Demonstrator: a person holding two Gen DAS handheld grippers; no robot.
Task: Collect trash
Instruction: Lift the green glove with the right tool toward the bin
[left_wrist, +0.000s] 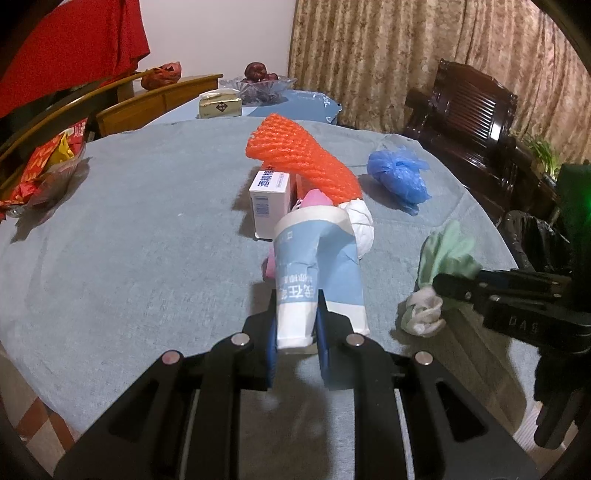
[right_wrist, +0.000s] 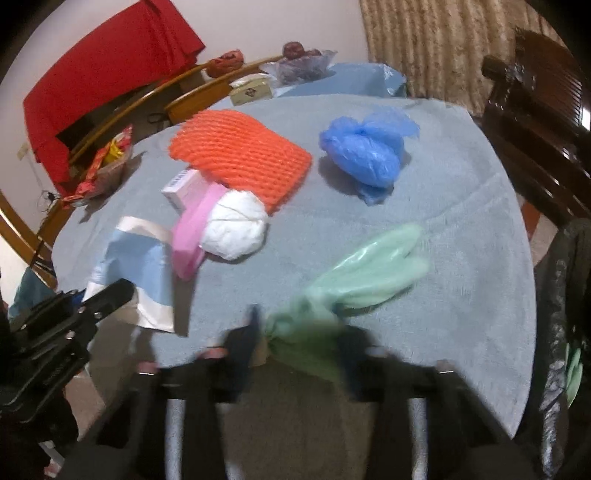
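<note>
Left tongs (left_wrist: 297, 325) pinching the base of a crushed paper cup (left_wrist: 317, 273): blue and white bands, rolled rim, Chinese print on the side, not readable from here. Cup lies on its side on the table (left_wrist: 129, 229), mouth pointing away.

Right tongs (right_wrist: 299, 332) pressed together on the knotted end of a pale green plastic bag (right_wrist: 365, 273); the view is motion-blurred, thin crinkly film, loose ends fanned out on the cloth. Left view shows a white wad at the knot.

Rest of the trash on the table, which has a grey-blue towelling cover:
- orange foam net sleeve (left_wrist: 303, 155), ribbed mesh, resting on the small white carton (left_wrist: 267, 201) with blue print, too small to read
- pink piece (right_wrist: 194, 229) touching a white crumpled ball (right_wrist: 234, 229)
- blue plastic bag (right_wrist: 364, 155), bunched, well apart to the right

Far edge: glass bowl of dark red fruit (left_wrist: 258, 83), tissue box (left_wrist: 220, 105). Left edge: red snack packets (left_wrist: 40, 166). Dark wooden chair (left_wrist: 476, 107) on the right, black bin bag (right_wrist: 565, 332) just past the table rim.
</note>
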